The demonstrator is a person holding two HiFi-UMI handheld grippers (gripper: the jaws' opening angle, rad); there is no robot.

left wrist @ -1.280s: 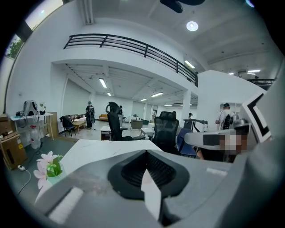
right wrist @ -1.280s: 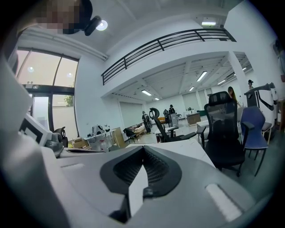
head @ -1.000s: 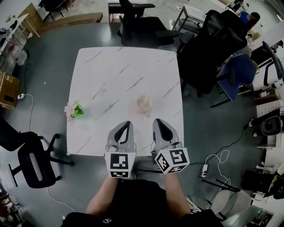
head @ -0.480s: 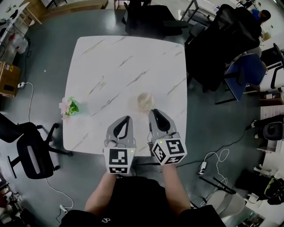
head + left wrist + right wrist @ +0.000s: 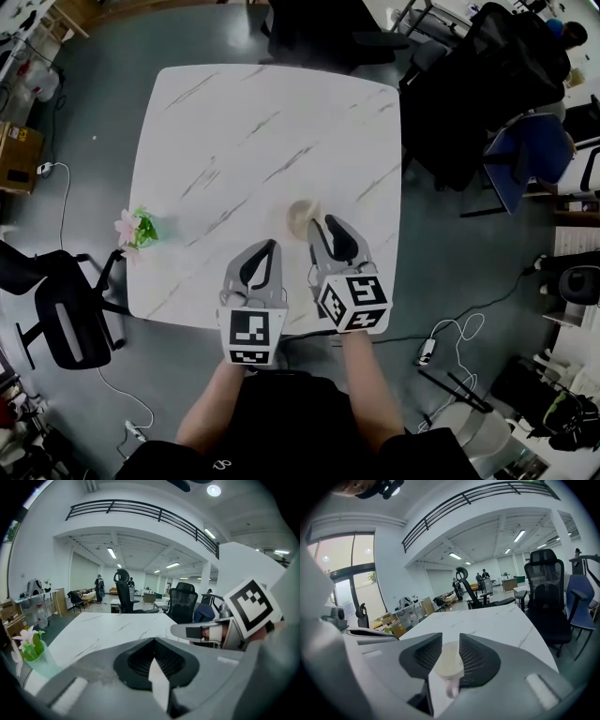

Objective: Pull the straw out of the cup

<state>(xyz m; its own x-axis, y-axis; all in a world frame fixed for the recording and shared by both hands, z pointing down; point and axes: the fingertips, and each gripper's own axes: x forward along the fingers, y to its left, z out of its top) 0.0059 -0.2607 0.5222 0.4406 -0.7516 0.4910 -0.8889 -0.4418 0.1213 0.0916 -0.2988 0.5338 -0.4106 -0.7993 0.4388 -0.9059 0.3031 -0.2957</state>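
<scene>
nearest, both forearms reach up from the lower edge of the head view, each hand holding a gripper over the near edge of the table [image 5: 234, 122]. the left gripper [image 5: 268, 246] has its jaws closed together with nothing between them; its own view shows the dark pads meeting at the tips. just beside it, the right gripper [image 5: 322, 223] sits a little further in, and its jaws are opening, already standing wide apart. in the right gripper view the cup [image 5: 302, 214] stands between the two ribbed pads, and i cannot tell whether either pad touches it. from the head view the cup sits upright on the table right at that gripper's tips, near the middle of the near half. a pinkish blur shows under the cup in the right gripper view; the straw itself i cannot make out. a pink flower [image 5: 138, 228] stands at the table's left edge, well apart from the cup. past the far edge stand black chairs [image 5: 319, 28].
</scene>
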